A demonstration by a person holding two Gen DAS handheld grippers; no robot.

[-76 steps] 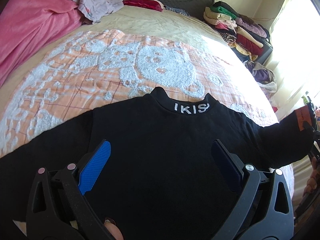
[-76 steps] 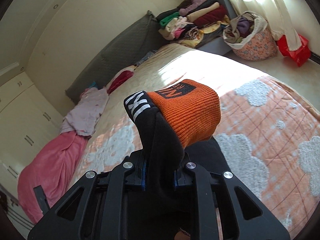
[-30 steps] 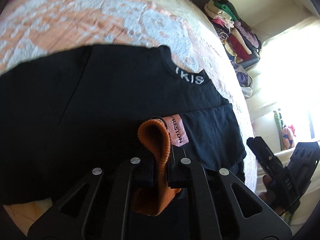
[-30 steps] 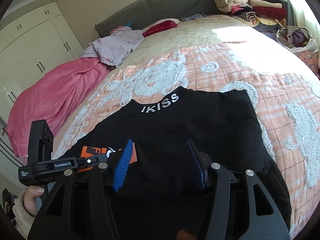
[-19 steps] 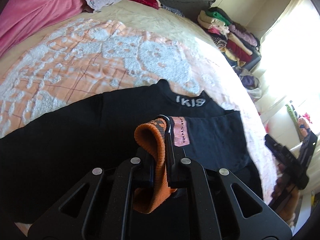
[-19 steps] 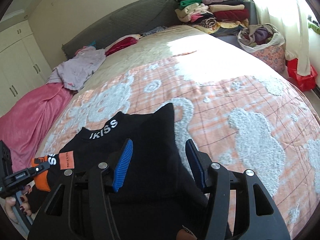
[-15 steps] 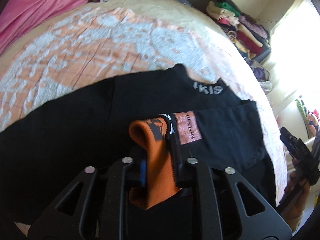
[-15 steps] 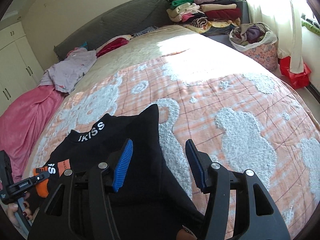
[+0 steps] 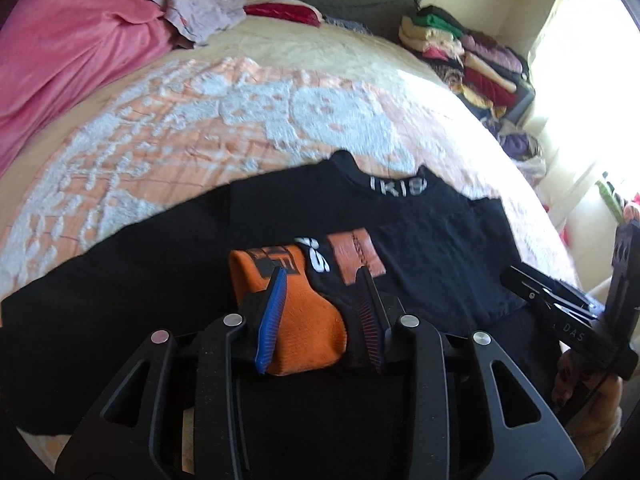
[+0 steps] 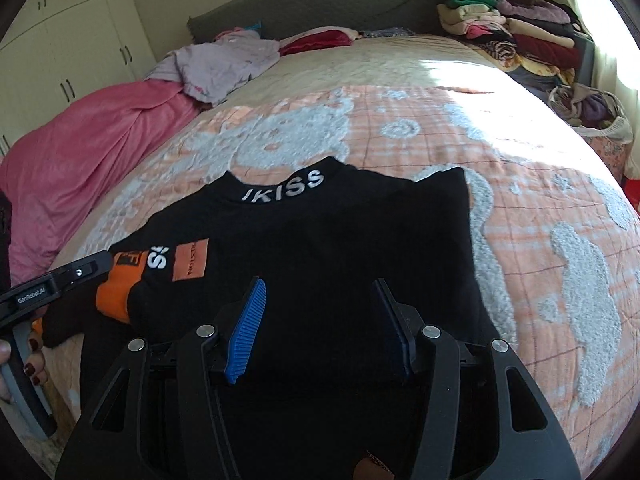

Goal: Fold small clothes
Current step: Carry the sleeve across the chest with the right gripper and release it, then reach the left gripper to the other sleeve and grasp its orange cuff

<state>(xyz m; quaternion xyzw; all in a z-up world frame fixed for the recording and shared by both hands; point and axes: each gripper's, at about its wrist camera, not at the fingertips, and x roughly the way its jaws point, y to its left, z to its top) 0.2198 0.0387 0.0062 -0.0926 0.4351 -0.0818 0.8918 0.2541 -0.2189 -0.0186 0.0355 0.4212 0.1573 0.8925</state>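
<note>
Since a second earlier the left gripper had loosened on the orange cuff; its jaws were opening, the cuff between them. The right gripper hung apart, empty, above the black sweater, which lay near the bed's foot edge.

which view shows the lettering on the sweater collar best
The right wrist view: the collar lettering on the black sweater reads nearly whole and sharp. The left wrist view shows it too, but smaller, blurred and cut off at its ends.
</note>
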